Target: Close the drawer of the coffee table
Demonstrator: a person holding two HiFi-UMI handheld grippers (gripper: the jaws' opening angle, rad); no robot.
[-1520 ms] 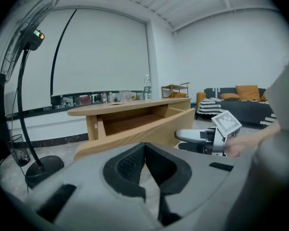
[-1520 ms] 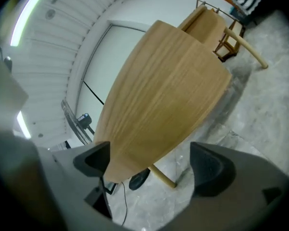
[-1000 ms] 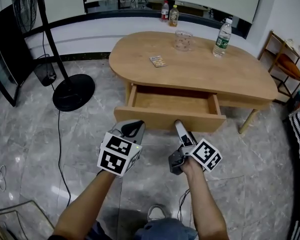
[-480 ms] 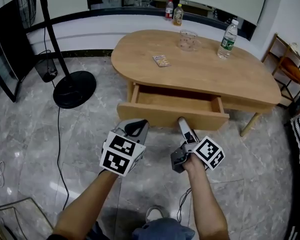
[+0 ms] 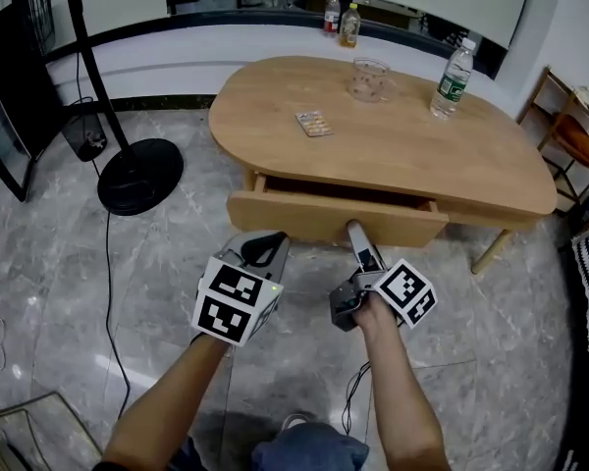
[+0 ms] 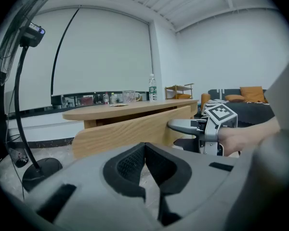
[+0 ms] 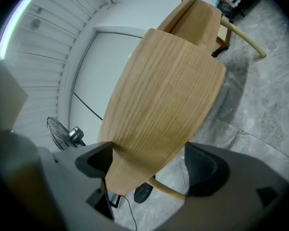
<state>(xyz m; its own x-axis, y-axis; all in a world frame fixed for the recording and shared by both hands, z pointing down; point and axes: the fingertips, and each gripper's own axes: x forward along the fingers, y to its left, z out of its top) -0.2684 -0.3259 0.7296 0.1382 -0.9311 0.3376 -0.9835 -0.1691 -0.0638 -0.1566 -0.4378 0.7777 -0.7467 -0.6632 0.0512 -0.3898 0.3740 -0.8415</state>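
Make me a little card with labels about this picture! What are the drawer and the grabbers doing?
drawer: out a little, not fully shut
right gripper: jaws apart, tip at the drawer front
left gripper: jaws together, holding nothing
on coffee table: glass, water bottle, small packet

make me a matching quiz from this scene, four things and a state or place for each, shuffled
Things:
1. drawer
2. left gripper
3. right gripper
4. water bottle

States or places:
a. upright near the far right end of the coffee table
b. jaws together, nothing between them
c. open a little, a dark gap showing along its top
d. jaws apart, right at the drawer's wooden front

Pairs: 1-c, 2-b, 3-d, 4-a
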